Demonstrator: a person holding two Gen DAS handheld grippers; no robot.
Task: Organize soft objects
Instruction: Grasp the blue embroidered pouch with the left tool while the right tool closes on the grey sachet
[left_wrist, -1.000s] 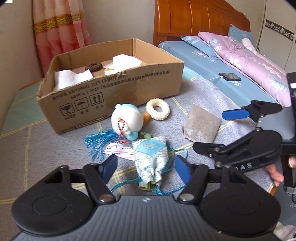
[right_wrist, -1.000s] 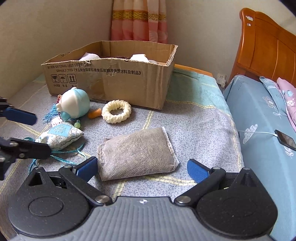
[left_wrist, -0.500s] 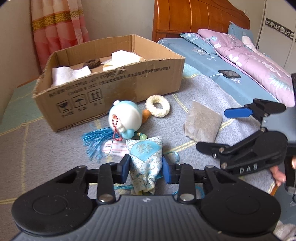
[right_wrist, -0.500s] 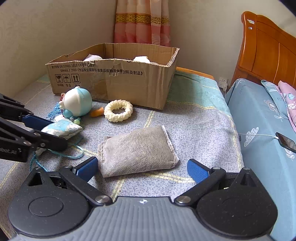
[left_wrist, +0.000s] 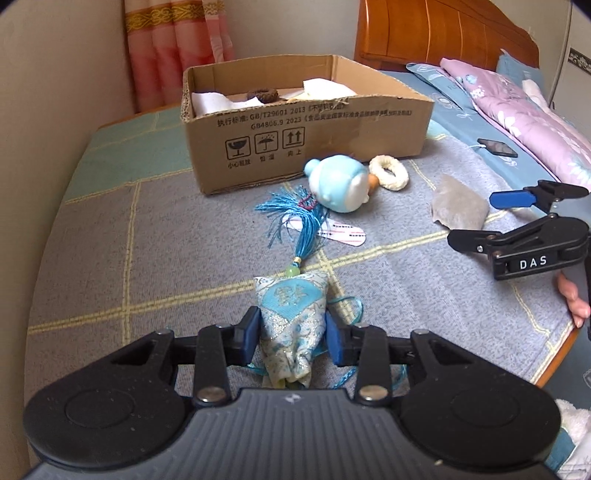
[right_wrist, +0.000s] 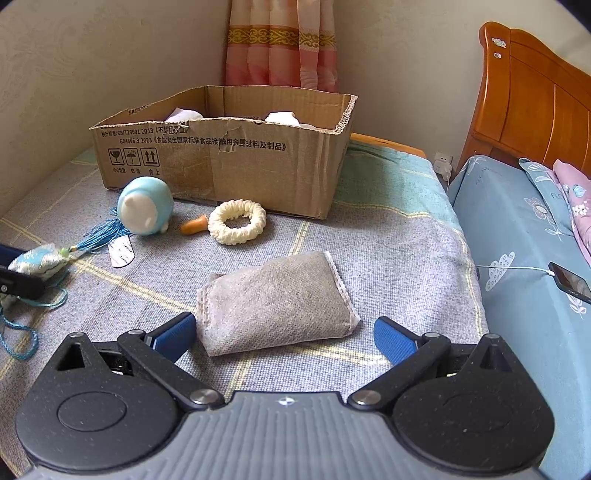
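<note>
My left gripper (left_wrist: 291, 334) is shut on a blue embroidered sachet (left_wrist: 291, 314) with a blue tassel (left_wrist: 295, 218) trailing ahead; the sachet also shows in the right wrist view (right_wrist: 38, 260). My right gripper (right_wrist: 284, 334) is open, its fingers either side of the near end of a grey fabric pouch (right_wrist: 275, 302); it also shows in the left wrist view (left_wrist: 517, 218), beside the pouch (left_wrist: 460, 203). A blue and white round plush (left_wrist: 338, 182), a cream scrunchie (right_wrist: 236, 221) and an open cardboard box (left_wrist: 306, 122) lie beyond.
A small orange piece (right_wrist: 192, 226) lies beside the scrunchie. A white tag (left_wrist: 332, 232) lies under the tassel. The box holds white cloths (left_wrist: 208, 101) and a dark ring (left_wrist: 262, 94). A bed with a phone (right_wrist: 570, 282) on a cable is to the right.
My left gripper closed on the sachet and pulled it back from the plush, stretching out the tassel. The plush rolled over. My right gripper stayed open at the grey pouch.
</note>
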